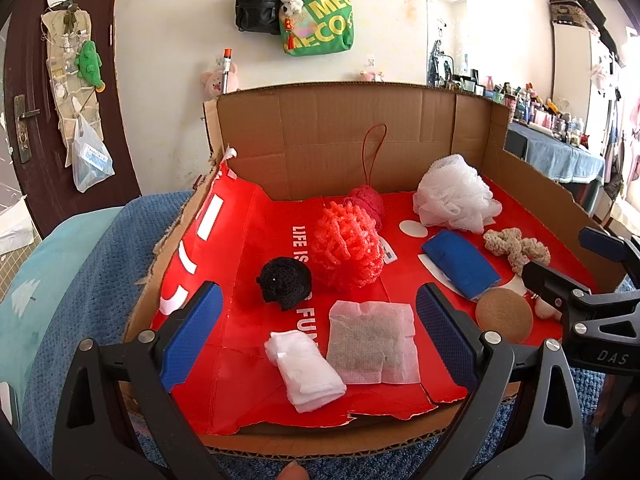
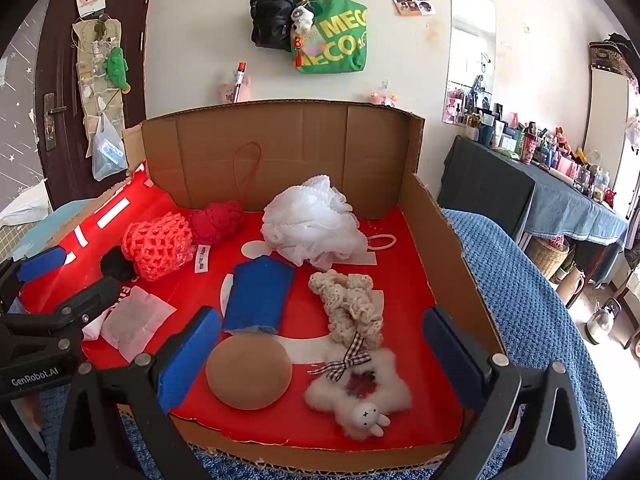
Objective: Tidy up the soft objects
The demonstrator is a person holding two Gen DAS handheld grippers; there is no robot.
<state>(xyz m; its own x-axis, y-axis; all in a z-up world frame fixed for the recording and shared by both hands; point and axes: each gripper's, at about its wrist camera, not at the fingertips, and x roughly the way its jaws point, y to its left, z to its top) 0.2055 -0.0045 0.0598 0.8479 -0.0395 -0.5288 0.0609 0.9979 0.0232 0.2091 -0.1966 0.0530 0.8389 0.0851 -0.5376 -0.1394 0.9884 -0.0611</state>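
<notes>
A cardboard box point(image 1: 360, 136) with a red floor holds soft items. My left gripper point(image 1: 320, 340) stands open over the front left, above a mesh sachet point(image 1: 374, 342) and folded white gauze point(image 1: 306, 372). Behind them sit a black knit ball point(image 1: 285, 282), an orange net puff point(image 1: 346, 248) and a dark red knit piece point(image 1: 366, 200). My right gripper point(image 2: 322, 354) is open over the front right, with a tan round pad point(image 2: 248, 372) and a fluffy white toy point(image 2: 358, 394) between its fingers. A blue pouch point(image 2: 258, 298), cream crochet piece point(image 2: 350, 302) and white bath puff point(image 2: 312, 222) lie beyond.
The box point(image 2: 280, 148) rests on a blue textured blanket point(image 2: 532, 312). Bags point(image 2: 320, 28) hang on the wall behind. A cluttered table with a blue cloth point(image 2: 560, 184) stands at the right, and a dark door point(image 2: 60, 80) at the left.
</notes>
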